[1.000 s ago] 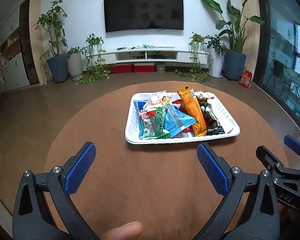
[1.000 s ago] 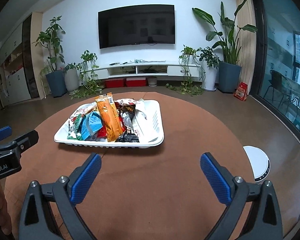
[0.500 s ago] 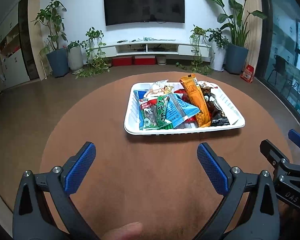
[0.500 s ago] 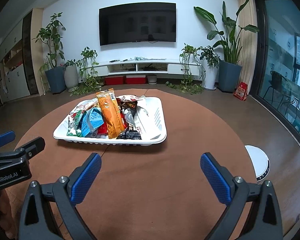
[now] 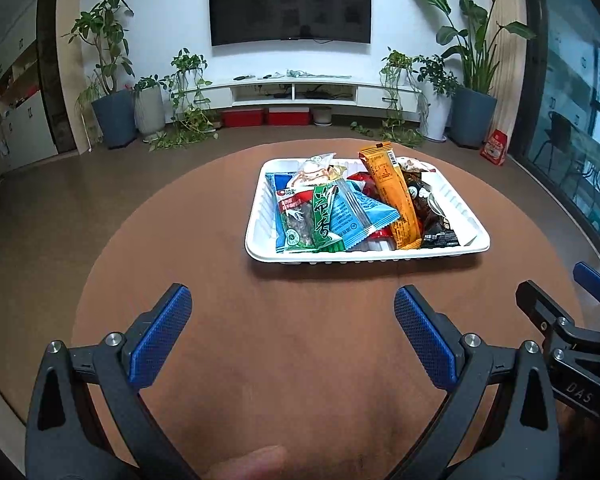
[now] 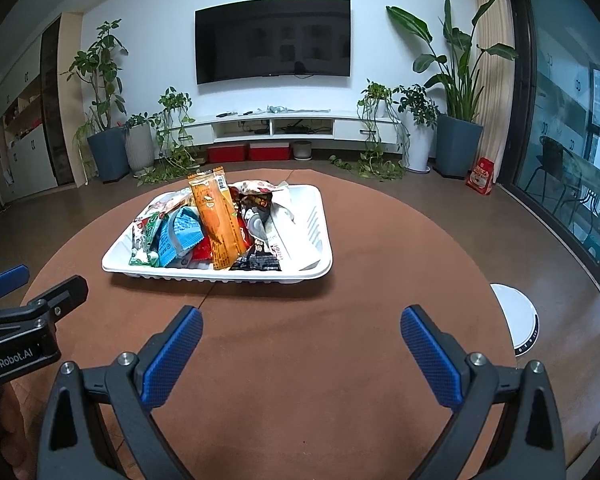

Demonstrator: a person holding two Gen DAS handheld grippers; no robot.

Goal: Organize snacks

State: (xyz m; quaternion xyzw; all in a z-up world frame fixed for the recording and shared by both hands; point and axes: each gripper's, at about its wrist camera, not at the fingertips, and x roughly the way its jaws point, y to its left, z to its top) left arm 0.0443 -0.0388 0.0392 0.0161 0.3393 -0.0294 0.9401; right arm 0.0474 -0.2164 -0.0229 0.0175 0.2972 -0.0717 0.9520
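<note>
White tray (image 5: 260, 240) of snack packets (image 5: 340, 216) sits on the table (image 5: 292, 360), ahead of both tools. Left tool (image 5: 292, 308) and right tool (image 6: 300, 328) gape wide, holding nothing.

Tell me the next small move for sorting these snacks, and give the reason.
Probably ease the left gripper forward toward the tall orange packet in the white tray. Both grippers are open, empty and short of the tray; that packet stands on top of the pile.

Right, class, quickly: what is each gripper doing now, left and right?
Left gripper: open, holding nothing, short of the tray.
Right gripper: open, holding nothing.
</note>
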